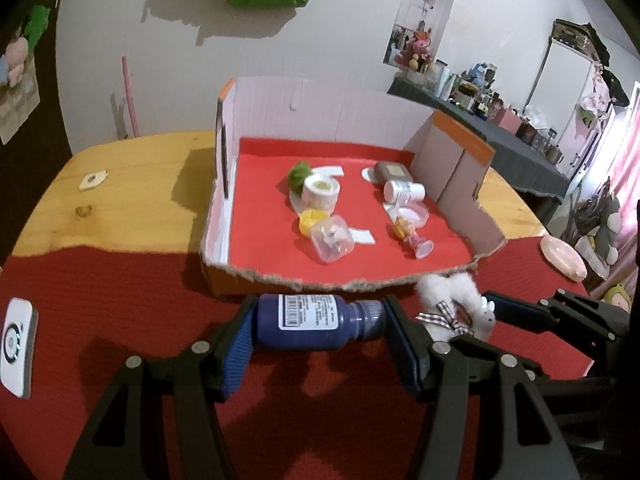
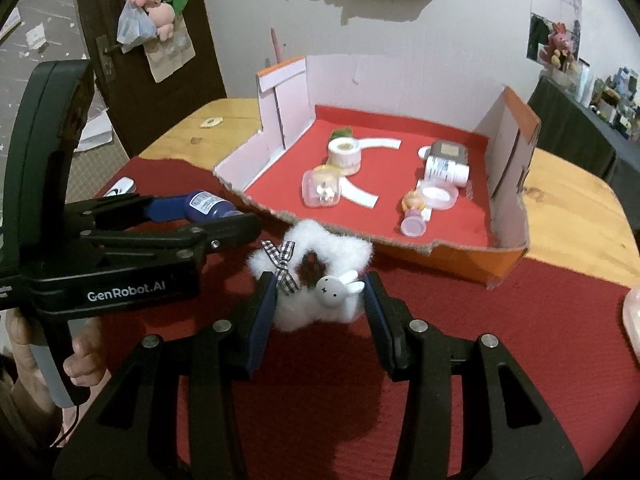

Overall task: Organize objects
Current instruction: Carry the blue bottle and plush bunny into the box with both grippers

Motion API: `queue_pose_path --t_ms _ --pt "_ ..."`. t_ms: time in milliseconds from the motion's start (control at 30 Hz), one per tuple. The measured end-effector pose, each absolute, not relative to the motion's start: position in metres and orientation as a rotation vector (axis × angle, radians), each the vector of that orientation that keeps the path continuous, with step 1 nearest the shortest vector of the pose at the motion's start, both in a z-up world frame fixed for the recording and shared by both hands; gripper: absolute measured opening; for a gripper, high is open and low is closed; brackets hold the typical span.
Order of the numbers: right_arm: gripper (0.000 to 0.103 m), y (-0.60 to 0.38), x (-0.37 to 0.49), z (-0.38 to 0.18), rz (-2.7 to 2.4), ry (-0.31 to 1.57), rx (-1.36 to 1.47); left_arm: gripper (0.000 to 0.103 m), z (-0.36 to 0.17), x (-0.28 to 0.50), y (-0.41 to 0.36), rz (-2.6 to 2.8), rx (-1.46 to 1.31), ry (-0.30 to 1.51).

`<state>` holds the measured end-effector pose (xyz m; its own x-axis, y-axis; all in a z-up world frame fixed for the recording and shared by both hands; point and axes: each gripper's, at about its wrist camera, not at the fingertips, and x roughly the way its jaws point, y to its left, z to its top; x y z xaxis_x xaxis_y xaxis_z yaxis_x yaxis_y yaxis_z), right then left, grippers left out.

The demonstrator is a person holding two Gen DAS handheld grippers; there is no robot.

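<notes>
Presently, item one: blue bottle [image 1: 316, 322], a small rigid plastic bottle with a ribbed cap and a white barcode label, lying crosswise between the jaws of the left gripper [image 1: 320, 336], which pinch it end to end, base against one pad and cap against the other. Judged light and stiff, its smooth wall likely slippery; the end-on hold lets it pivot, so a grip across the body by the label would be steadier. Item two: fluffy white scrunchie [image 2: 316, 280], a soft furry ring bearing a checked bow and a small rabbit charm, pinched at its near side by the jaws of the right gripper [image 2: 320, 300], which have squeezed the pile between them. Judged very light and compressible, not fragile; best held by the fur band, clear of the charm and bow. Both items sit just short of the torn front wall of the cardboard tray [image 1: 344, 282], over the red cloth [image 1: 120, 300] at the near edge of the tabletop [image 1: 120, 172]; whether they are lifted clear of the cloth cannot be told. Inside the tray, on its red lining: a tape roll [image 1: 321, 194], a clear lidded tub [image 1: 331, 240], a white pill bottle [image 1: 404, 191], a small doll figure [image 1: 414, 236]. Beyond, at the left near edge of the tabletop, a white device [image 1: 17, 346].
</notes>
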<state>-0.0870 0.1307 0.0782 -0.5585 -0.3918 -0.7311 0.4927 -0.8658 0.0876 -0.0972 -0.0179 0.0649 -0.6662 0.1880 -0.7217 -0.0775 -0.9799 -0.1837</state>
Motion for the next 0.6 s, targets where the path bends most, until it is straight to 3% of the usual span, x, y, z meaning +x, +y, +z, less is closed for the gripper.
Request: queue_pose_path --t_ms 600 --pt "0.042 0.148 -0.137 0.094 -2.435 0.123 1.115 0.063 0.076 -0.151 -0.011 2.673 -1.226 -0.172"
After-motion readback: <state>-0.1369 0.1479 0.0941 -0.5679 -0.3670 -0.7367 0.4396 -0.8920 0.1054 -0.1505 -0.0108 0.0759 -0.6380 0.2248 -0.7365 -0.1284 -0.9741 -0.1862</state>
